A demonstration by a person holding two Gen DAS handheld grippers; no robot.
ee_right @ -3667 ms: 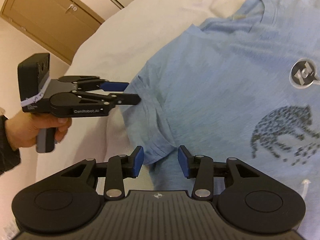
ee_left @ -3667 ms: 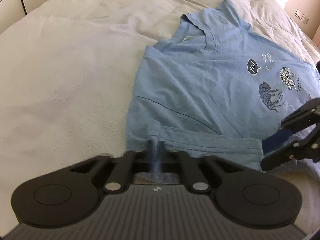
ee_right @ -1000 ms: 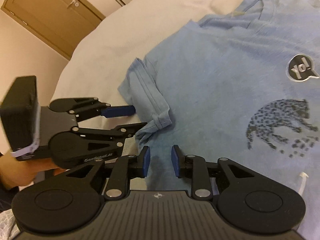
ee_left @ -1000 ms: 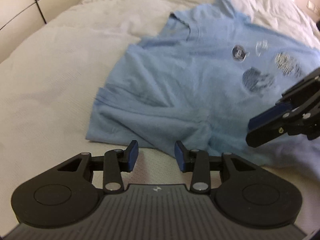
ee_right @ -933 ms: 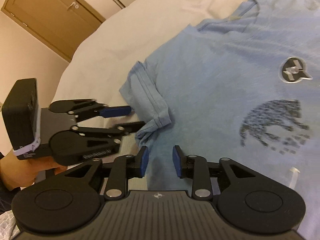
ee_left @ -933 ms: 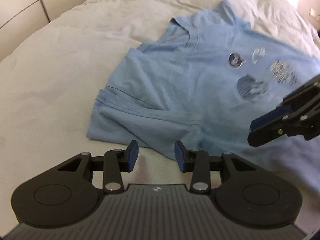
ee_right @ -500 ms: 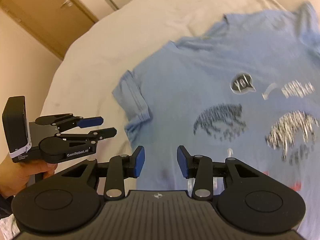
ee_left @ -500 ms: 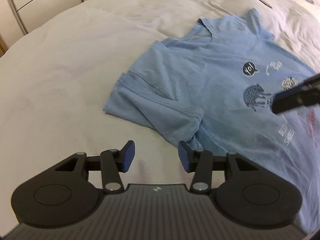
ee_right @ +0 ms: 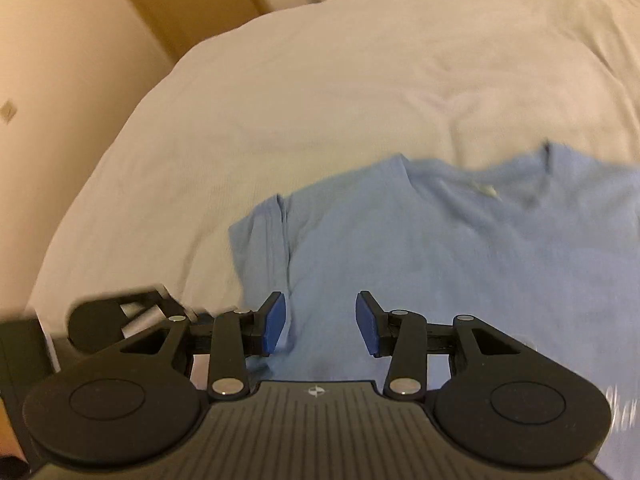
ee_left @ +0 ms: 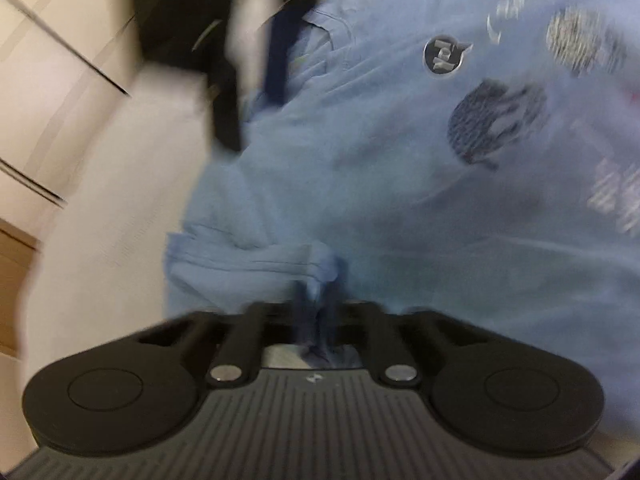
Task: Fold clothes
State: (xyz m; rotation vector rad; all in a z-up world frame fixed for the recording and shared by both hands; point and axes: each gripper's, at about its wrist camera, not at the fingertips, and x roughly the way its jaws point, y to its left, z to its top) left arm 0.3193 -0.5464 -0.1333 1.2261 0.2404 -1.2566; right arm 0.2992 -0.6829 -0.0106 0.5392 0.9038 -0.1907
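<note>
A light blue T-shirt (ee_left: 400, 200) with dark animal prints lies front up on a white bed. My left gripper (ee_left: 318, 300) is shut on the shirt's fabric just beside the sleeve (ee_left: 248, 264); the view is blurred. My right gripper (ee_right: 320, 324) is open and empty over the shirt (ee_right: 440, 240), near the sleeve and shoulder. It shows in the left wrist view (ee_left: 256, 92) as a dark blur over the shoulder by the collar. The left gripper's body (ee_right: 120, 320) shows at lower left in the right wrist view.
The white bedcover (ee_right: 320, 80) spreads around the shirt. Wooden wardrobe doors (ee_right: 192, 0) and a beige wall stand beyond the bed's far edge. Pale cabinet fronts (ee_left: 48, 80) show at the left.
My left gripper moved in and shut on the fabric by the sleeve. My right gripper swung toward the shoulder and collar and opened wider. Both views now blur with motion.
</note>
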